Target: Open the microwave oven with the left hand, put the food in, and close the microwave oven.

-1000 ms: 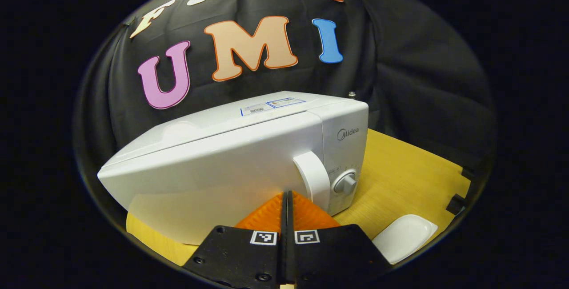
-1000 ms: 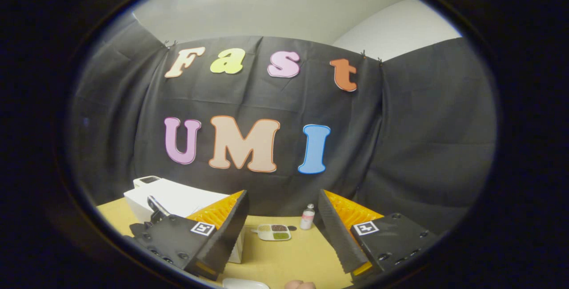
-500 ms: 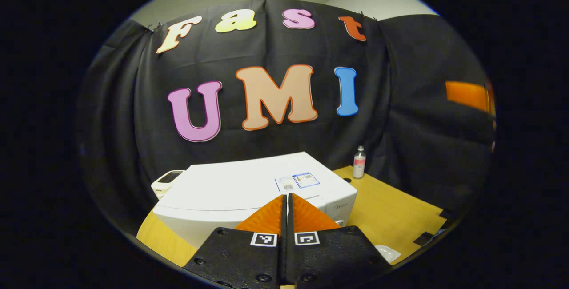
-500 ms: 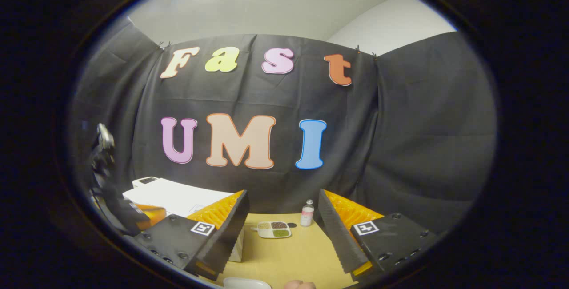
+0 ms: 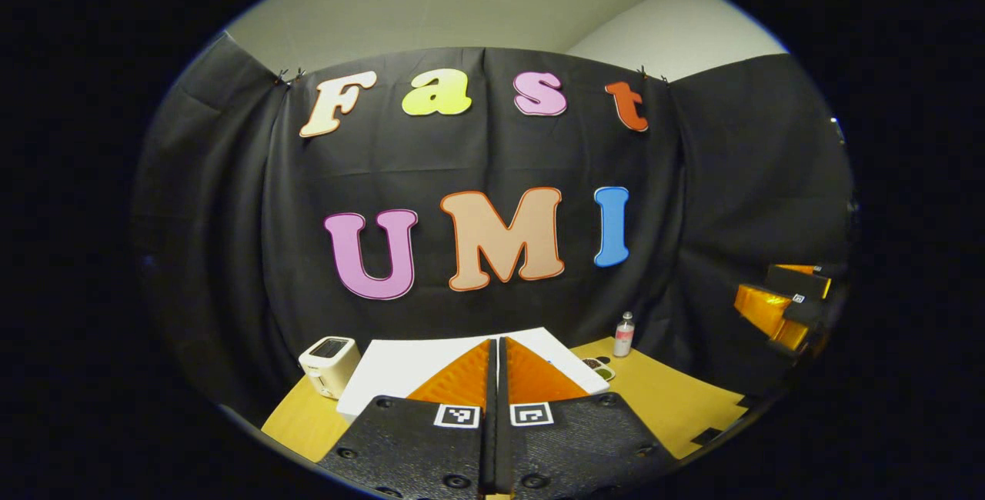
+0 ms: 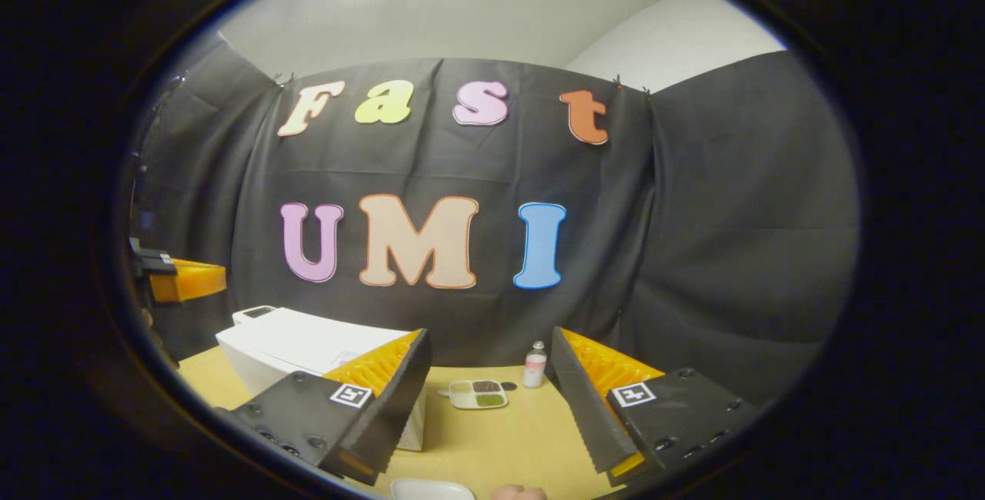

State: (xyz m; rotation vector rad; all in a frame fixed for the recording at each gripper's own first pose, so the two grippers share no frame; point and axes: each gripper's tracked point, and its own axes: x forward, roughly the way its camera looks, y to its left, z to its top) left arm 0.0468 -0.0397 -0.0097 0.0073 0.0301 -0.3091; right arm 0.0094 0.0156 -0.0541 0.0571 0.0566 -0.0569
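Left gripper view shows the pinched-together, empty left gripper (image 5: 496,354) above the white boxy microwave oven (image 5: 400,365), seemingly unopened, everything pending.

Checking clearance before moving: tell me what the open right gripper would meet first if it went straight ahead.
Probably the compartment tray on the table, between the right gripper's open fingers; depth unclear.

Microwave oven (image 6: 308,342): white. Table (image 6: 492,438): yellow wood grain. Gripper fingers (image 6: 608,365): orange, ribbed, on black mounts. Bottle (image 6: 535,365): white, pink label.
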